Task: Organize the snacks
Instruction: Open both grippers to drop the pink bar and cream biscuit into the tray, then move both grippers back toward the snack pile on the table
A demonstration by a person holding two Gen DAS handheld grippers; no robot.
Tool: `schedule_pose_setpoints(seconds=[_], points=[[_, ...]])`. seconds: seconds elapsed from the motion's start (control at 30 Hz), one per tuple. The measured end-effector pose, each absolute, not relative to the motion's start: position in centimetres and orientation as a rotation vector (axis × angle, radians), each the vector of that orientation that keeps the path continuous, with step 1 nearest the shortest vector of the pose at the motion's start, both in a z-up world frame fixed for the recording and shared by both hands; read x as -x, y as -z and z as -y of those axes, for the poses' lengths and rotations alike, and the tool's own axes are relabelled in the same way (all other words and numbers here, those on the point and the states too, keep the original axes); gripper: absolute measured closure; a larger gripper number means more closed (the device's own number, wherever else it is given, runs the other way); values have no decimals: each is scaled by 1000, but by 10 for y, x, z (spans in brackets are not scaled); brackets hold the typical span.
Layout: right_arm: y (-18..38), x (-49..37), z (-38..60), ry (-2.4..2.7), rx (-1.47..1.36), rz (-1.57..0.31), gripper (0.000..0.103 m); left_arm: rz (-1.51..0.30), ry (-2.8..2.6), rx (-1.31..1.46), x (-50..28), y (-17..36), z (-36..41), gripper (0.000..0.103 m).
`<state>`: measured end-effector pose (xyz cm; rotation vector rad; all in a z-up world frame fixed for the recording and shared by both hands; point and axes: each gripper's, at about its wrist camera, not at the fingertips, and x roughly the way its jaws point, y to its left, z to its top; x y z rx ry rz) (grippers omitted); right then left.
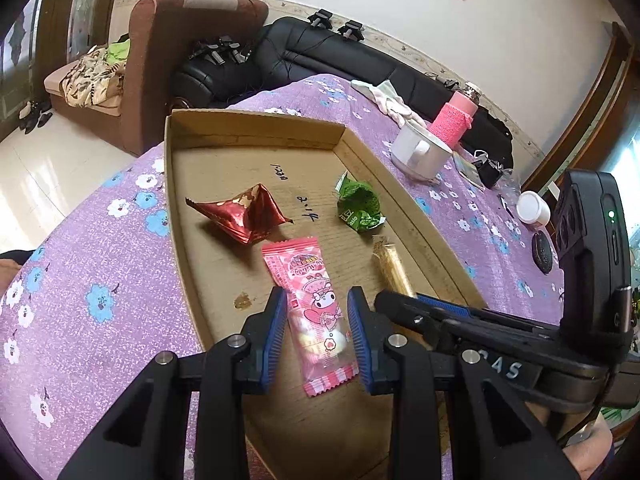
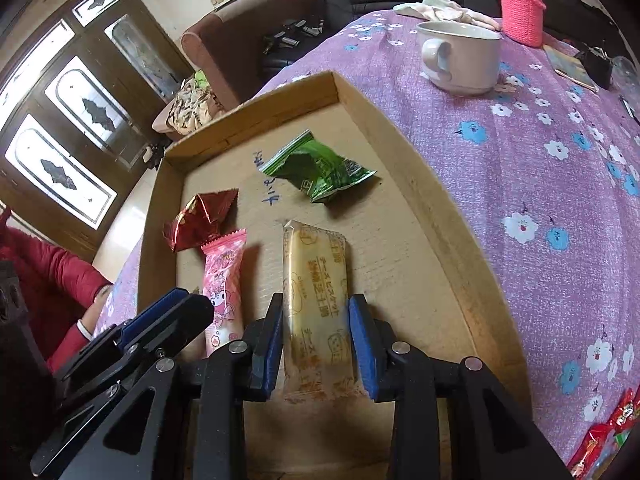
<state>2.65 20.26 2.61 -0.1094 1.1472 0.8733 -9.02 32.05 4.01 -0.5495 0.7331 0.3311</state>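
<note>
A shallow cardboard tray lies on the purple flowered tablecloth. In it are a crumpled red wrapper and a green wrapper. My left gripper is shut on a pink cartoon-print candy pack, whose far end reaches over the tray floor. In the right wrist view my right gripper is shut on a yellow cheese biscuit pack, low over the tray beside the pink pack. The red wrapper and green wrapper lie beyond. The two grippers sit side by side.
A white mug and a bottle in a pink knitted sleeve stand behind the tray. A white jar and a dark cookie sit to the right. Red snack packs lie at the near right edge. A person's red sleeve is at left.
</note>
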Motion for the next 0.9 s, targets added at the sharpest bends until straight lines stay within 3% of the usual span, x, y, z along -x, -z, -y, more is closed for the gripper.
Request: schedule_pose_setpoints(seconds=[0.23, 0.6, 0.67, 0.73, 0.9], points=[[-67, -23, -185, -893, 60, -1061, 68, -696, -338, 548, 99, -52, -321, 74], [-181, -18, -129, -836, -39, -800, 44, -649, -294, 515, 107, -75, -304, 74], [-204, -18, -109, -824, -65, -740, 39, -643, -274, 501, 105, -80, -296, 74], [-219, -15, -85, -843, -92, -695, 25, -637, -248, 486, 105, -85, -287, 73], [-206, -19, -24, -825, -165, -747, 23, -637, -169, 431, 100, -93, -261, 72]])
